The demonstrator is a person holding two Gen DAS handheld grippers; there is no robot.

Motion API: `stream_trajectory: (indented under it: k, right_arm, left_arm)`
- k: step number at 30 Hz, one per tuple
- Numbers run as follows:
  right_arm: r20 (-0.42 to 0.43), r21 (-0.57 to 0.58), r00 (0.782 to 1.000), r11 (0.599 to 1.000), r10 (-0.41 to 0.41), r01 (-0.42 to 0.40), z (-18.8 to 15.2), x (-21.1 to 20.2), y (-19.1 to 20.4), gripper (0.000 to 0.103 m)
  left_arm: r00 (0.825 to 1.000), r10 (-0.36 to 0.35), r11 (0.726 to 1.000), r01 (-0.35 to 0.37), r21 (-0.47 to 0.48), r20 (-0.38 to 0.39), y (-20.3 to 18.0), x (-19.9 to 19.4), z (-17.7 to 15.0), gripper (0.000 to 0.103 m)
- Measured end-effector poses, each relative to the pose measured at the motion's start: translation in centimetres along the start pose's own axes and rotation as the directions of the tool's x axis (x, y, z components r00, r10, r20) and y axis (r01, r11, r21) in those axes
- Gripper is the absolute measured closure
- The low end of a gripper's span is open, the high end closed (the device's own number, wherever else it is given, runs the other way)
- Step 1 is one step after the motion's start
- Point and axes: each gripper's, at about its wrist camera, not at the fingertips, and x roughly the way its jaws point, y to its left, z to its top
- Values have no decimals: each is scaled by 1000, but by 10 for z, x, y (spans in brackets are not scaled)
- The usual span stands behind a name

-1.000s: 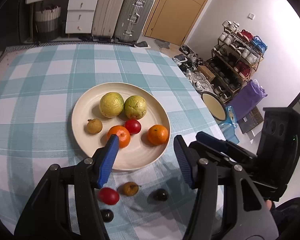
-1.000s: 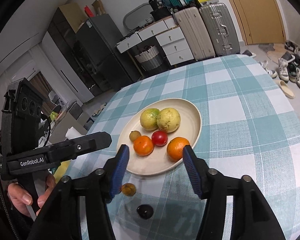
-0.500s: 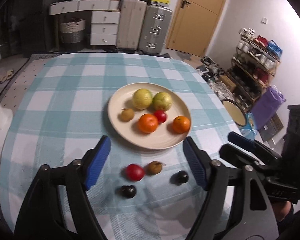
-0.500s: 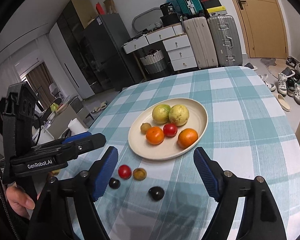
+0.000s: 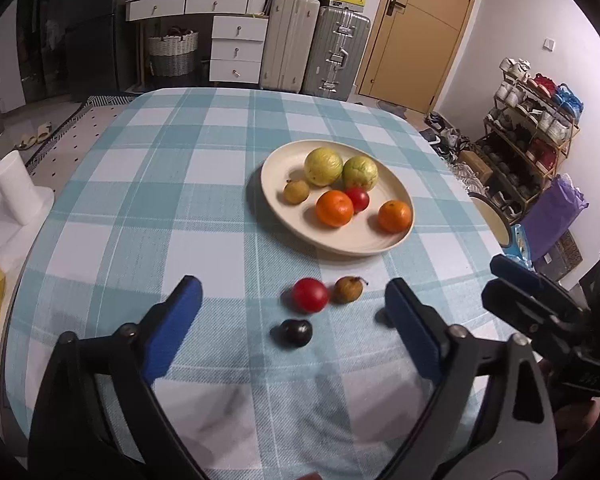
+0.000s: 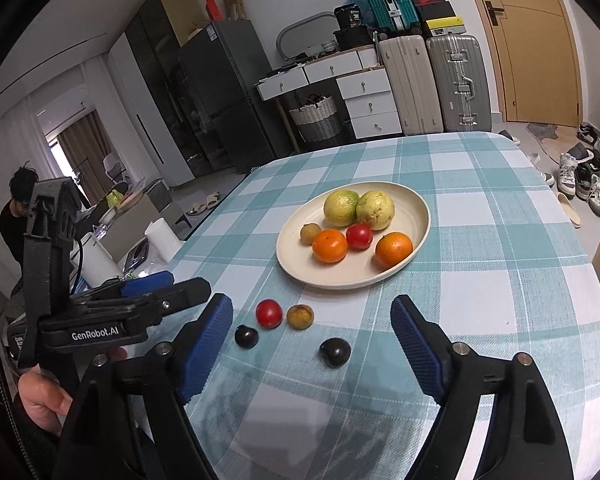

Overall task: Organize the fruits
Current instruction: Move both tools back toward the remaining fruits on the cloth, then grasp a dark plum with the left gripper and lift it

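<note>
I judge the task partly complete: the plate [image 6: 416,216] already carries six fruits, namely two green guavas [image 6: 358,208], two oranges [image 6: 330,245], one red fruit [image 6: 359,236] and one small brown fruit [image 6: 309,234], while four fruits lie loose on the checked tablecloth [image 6: 480,280] just in front of it. The loose items are a red plum [image 6: 269,313], a brown fruit [image 6: 300,317] touching or just beside it, a dark plum [image 6: 247,336] and a second dark plum [image 6: 335,352] set apart to the right. My left gripper [image 5: 292,312] is released, jaws spread wide and holding nothing; the red plum and the first dark plum lie between its fingers in its view, below and ahead. My right gripper [image 6: 312,328] is likewise released and empty, with all four loose fruits framed between its fingers, the second dark plum nearest. Remaining work, as I judge it: transfer the four loose fruits to the plate
</note>
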Motion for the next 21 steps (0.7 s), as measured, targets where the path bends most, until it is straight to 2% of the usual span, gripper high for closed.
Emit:
stream_trajectory:
  k: [2,6,11,14,21]
  right_arm:
    - [0,-4,1000,1000,1,-1,-2,-1,2,19]
    - [-6,-5,1000,1000,-9,9,-8,1,4,18]
    - [-21,13,1000,1000,-7,7,-15,6,0,15]
    - [-35,23,999,1000,-9,10,-20,9,-3,14]
    - [-54,52,999,999,-1,4,-28,15,-12,13]
  left_arm:
    - [1000,2,1000,-2,-5,3,2,-2,-5,2]
    - [1000,9,1000,-10,-10,-18,6,3,-16,1]
    - [998,13,1000,-15,-21,-66,11,17,-29,1]
    - [994,-8,999,3,-49,-106,15,28,-36,1]
    - [989,39,999,-40,-2,-145,11,52,-43,1]
